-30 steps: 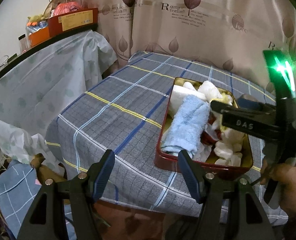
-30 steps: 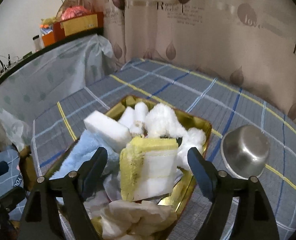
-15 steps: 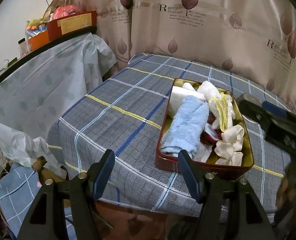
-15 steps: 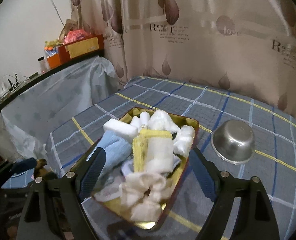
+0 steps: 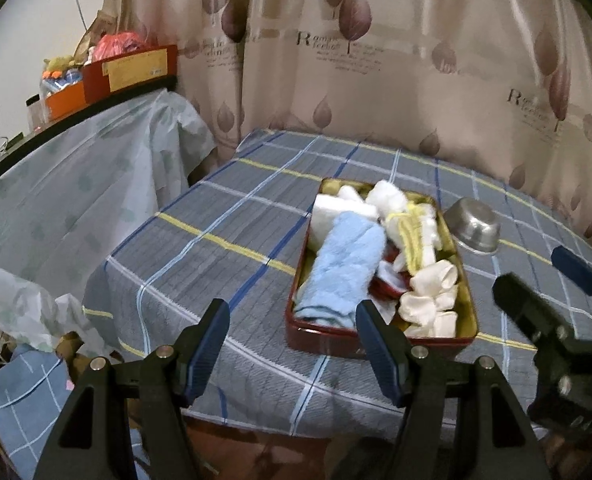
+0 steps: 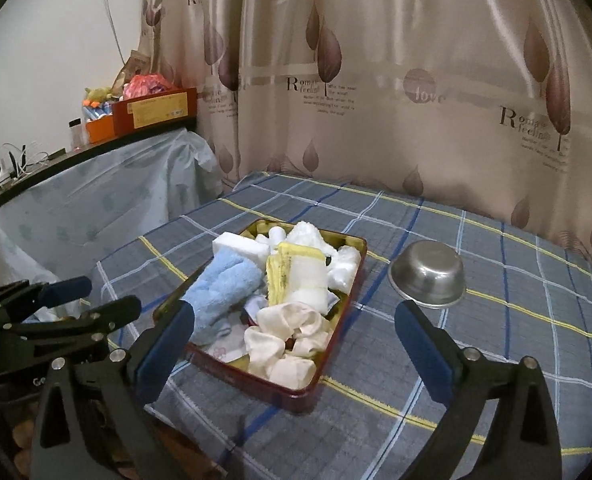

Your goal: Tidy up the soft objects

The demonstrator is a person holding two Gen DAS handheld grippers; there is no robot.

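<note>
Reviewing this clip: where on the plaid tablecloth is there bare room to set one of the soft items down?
Bare cloth runs left of the red tin to the table's left edge, and again behind the tin and steel bowl toward the curtain. A strip lies right of the bowl. The tin is crowded: blue towel, sponges, white cloths. Only a narrow gap separates tin and bowl.

Black plastic frames on both: left gripper [image 5: 294,346] and right gripper [image 6: 298,338] each carry two angular arms, silver screws at the joints, and dark blue pads [image 6: 424,346] lining the fingers' inner faces.
</note>
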